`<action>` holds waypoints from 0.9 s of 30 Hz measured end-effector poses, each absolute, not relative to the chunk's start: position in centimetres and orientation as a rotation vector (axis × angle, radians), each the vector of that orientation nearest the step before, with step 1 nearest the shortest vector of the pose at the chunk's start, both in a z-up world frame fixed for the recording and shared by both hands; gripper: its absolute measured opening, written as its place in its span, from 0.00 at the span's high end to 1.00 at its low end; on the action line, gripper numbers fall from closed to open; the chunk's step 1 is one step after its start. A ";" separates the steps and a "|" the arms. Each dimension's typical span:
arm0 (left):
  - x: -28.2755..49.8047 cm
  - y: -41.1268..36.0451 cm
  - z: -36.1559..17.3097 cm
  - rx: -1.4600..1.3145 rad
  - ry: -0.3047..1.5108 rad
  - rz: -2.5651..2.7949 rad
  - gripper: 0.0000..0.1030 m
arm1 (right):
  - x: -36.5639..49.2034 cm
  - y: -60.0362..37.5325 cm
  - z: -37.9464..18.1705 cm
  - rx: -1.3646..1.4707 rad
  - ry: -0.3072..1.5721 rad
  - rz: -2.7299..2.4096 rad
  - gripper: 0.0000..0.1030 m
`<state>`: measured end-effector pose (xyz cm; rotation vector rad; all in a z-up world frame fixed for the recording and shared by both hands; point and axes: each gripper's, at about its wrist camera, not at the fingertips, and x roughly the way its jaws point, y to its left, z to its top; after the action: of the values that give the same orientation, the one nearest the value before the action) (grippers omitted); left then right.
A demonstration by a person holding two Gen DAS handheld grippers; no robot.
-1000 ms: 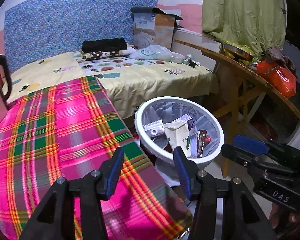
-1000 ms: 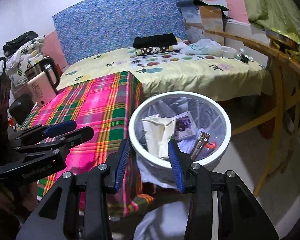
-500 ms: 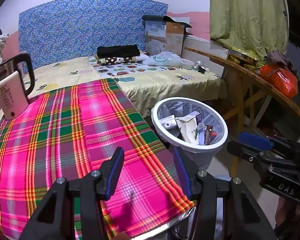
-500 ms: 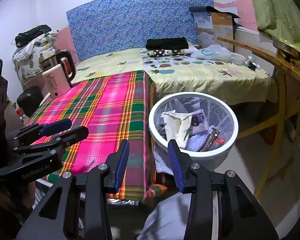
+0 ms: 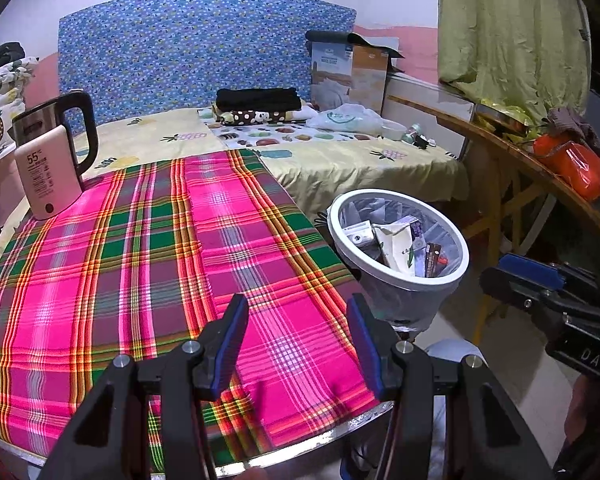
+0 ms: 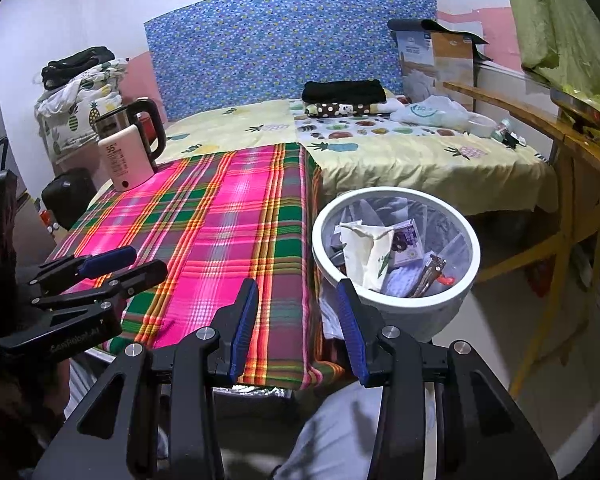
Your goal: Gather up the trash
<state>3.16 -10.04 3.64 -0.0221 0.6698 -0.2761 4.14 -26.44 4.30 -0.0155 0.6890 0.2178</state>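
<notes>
A white round trash bin [image 5: 380,193] [image 6: 420,312] with a grey liner stands on the floor by the table's right side. It holds a cream paper bag [image 5: 396,244] [image 6: 368,248], a purple-and-white packet [image 6: 408,244] and a brown wrapper [image 6: 428,276]. My left gripper [image 5: 298,320] hovers open over the near edge of the pink plaid tablecloth [image 5: 160,260], with nothing between its blue pads. My right gripper [image 6: 298,296] is open and empty too, above the cloth's right corner just left of the bin. Each gripper shows in the other's view: right gripper [image 5: 532,280], left gripper [image 6: 112,268].
A kettle [image 5: 56,160] [image 6: 128,152] stands at the table's far left corner. Behind lies a bed [image 5: 340,152] with folded clothes, a plastic bag and a cardboard box [image 5: 348,72]. A wooden table [image 5: 520,160] with an orange bag [image 5: 572,164] stands right of the bin.
Both grippers have drawn back and leftward from the bin. The bin sits smaller and further right in the left view, more tablecloth and the kettle now show. Both stay open.
</notes>
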 end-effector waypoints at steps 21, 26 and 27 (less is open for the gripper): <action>3.0 -9.7 3.5 -0.016 0.671 -0.261 0.49 | 3.9 -26.3 4.2 -0.013 0.695 0.219 0.60; 3.0 -9.4 3.4 -0.020 0.671 -0.256 0.49 | 4.0 -26.3 4.0 -0.014 0.699 0.220 0.60; 3.0 -9.3 3.4 -0.020 0.671 -0.256 0.49 | 4.0 -26.3 4.0 -0.013 0.698 0.220 0.60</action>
<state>2.99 -9.35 3.42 -0.0204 0.6707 -0.2564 4.02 -26.32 4.02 -0.0131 0.6981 0.2204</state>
